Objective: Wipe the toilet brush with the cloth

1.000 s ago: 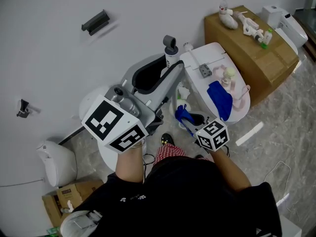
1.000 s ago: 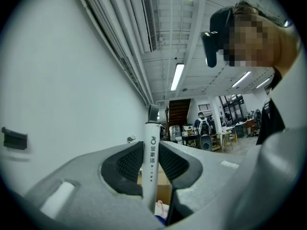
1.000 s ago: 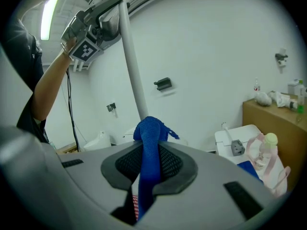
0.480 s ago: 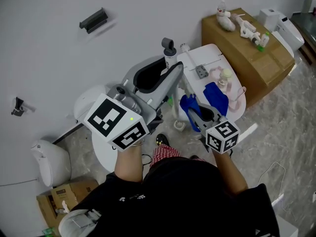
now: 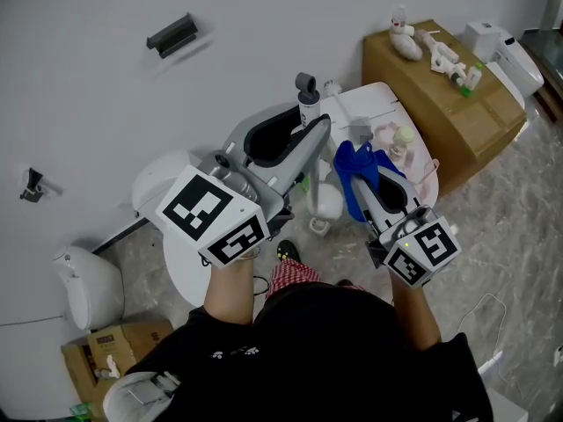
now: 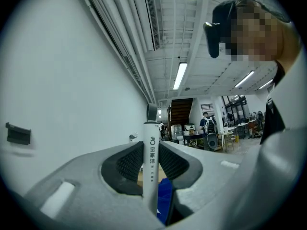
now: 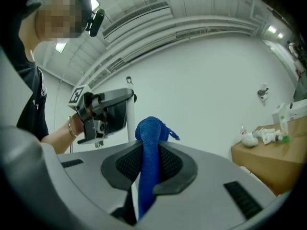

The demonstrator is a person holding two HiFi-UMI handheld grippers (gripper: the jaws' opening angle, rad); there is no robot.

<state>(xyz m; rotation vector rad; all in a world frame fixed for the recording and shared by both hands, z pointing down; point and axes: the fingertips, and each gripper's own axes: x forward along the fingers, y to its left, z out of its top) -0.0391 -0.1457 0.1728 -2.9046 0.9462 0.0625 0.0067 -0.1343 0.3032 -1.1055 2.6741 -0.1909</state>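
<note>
Left gripper [image 5: 295,139] clamping white handle of toilet brush [image 6: 150,162], holding it upright. Right gripper [image 5: 374,183] pinching blue cloth [image 7: 148,162], sitting at brush's 3 o'clock, just beside it.

The cloth [image 7: 149,128] is deep blue. The toilet brush [image 6: 150,164] is white with grey print. The left gripper [image 6: 150,146] and right gripper [image 7: 148,152] are grey with black ribbed pads [image 6: 127,164]; their 2 cubes [image 5: 214,217] bear black-and-white squares. The cardboard box [image 5: 444,95] is brown.
</note>
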